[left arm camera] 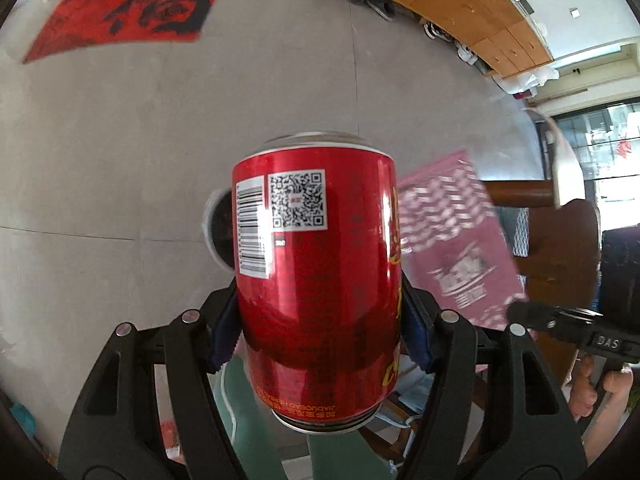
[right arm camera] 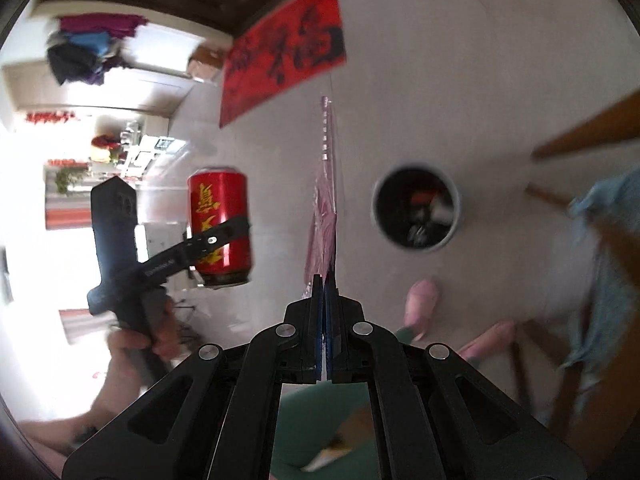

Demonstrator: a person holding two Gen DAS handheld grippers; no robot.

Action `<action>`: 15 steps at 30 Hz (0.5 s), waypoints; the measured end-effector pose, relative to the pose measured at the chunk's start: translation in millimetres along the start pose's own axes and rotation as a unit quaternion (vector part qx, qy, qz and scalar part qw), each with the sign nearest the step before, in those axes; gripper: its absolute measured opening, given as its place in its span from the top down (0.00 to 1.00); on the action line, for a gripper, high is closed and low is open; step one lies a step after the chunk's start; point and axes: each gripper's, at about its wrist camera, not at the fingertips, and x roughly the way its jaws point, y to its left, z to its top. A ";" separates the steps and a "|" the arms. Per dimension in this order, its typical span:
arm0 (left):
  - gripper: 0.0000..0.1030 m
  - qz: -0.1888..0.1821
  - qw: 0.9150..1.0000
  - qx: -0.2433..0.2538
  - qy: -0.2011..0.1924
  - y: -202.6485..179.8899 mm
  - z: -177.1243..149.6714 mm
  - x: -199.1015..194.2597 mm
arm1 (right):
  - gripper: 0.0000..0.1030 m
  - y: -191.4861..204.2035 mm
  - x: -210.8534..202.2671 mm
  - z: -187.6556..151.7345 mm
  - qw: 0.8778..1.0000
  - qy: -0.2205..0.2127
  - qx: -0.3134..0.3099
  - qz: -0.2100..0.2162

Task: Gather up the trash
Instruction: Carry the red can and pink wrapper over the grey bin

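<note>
1. Grey tiled floor (left arm camera: 120, 152) fills the background of both wrist views; a red paper sheet with a large black character (left arm camera: 132, 8) lies flat on it, near the far wall with its wooden cabinets (left arm camera: 460, 4).
2. Your left gripper (left arm camera: 320, 320) is clamped on a red drink can (left arm camera: 316, 272). Blue pads press both sides of the can body, low on it. The barcode and QR label face the left camera, and the can is held clear of the floor.
3. In the right wrist view, the same can shows at left-centre with yellow characters on its side, one black finger of the left gripper crossing its front, and your left hand (right arm camera: 160, 340) on the handle below it.
4. Your right gripper (right arm camera: 325, 292) has its jaws fully together on a pink plastic wrapper (right arm camera: 324, 216). The right camera sees it edge-on as a thin strip rising from the fingertips; the left camera sees its printed face, blurred, just right of the can.
5. A round trash bin (right arm camera: 416, 208) stands on the floor, right of the wrapper in the right view. Its dark inside holds some mixed items, too blurred to identify. In the left view only a sliver of its rim shows behind the can's left edge.
6. Pink slippers (right arm camera: 420, 300) stand on the floor below the bin in the right view. A wooden chair with a blue cloth (right arm camera: 600, 264) is at the right edge.
7. Both frames carry motion blur.
</note>
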 end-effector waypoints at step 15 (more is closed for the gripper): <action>0.38 0.005 0.987 -0.056 0.152 103.8 17.2 279.4 | 0.98 -176.3 253.6 53.9 0.974 0.082 0.210 0.011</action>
